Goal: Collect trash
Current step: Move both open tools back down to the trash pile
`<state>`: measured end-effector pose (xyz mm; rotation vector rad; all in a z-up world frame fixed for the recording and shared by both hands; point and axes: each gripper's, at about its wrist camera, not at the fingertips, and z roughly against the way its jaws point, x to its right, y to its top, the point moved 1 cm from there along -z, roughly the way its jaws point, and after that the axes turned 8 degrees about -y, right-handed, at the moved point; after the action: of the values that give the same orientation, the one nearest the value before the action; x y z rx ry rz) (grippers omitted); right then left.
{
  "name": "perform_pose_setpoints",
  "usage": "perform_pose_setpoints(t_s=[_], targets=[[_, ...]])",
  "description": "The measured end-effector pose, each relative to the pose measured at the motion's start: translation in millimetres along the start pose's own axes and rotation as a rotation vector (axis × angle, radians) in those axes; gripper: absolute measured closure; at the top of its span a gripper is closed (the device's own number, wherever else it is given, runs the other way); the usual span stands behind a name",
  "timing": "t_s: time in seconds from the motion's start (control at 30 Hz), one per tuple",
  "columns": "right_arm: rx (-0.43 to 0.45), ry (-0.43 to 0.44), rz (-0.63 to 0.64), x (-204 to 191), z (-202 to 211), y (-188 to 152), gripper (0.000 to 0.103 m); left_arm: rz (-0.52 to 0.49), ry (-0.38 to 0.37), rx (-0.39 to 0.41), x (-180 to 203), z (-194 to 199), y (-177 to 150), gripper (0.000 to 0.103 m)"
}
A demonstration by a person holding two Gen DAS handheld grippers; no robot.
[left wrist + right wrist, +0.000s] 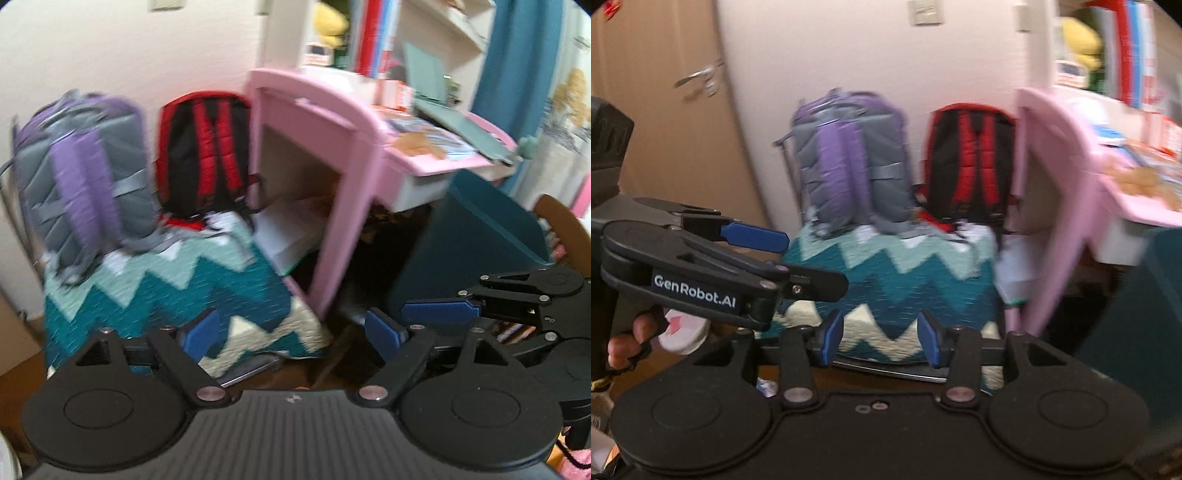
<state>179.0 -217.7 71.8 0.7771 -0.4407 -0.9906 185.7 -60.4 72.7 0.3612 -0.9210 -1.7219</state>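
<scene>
My left tongs (291,332) and right tongs (881,341) both gape apart, holding nothing. At frame centre sit a purple backpack (849,162) and red backpack (971,158), pink worktop (436,162) at right.

Bin (461,258): dark teal, tall, plain-sided, and it reads as leaning in this view.
Bin's place: right there, just below the pink desk (354,122), at its front edge.
Tan scraps (413,142): crumpled and blurred, lying on the desk top.
</scene>
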Motion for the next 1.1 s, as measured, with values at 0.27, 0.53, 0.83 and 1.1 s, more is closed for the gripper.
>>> perform_pose_setpoints(t_s=[0.27,0.53,0.83,1.1], targets=[[-0.103,0.168,0.247,-77.7,-109.3,-40.3,0.055,0.159,0.092,-0.017,-125.4,-35.6,-70.1,0.004],[-0.279,0.288,0.383,-151.6,-236.8,-103.2,0.055,0.33,0.219,-0.205,-262.9,-92.9,-164.4,0.004],[-0.475,0.414,0.403,-196.2,-353.4,-173.0,0.055,0.462,0.314,-0.434,-381.7,-166.4,-265.3,0.004],[-0.668,0.456,0.553,-241.0,-442.3,-260.7,0.055,0.473,0.312,-0.666,-441.1,-247.8,-373.3,0.004]])
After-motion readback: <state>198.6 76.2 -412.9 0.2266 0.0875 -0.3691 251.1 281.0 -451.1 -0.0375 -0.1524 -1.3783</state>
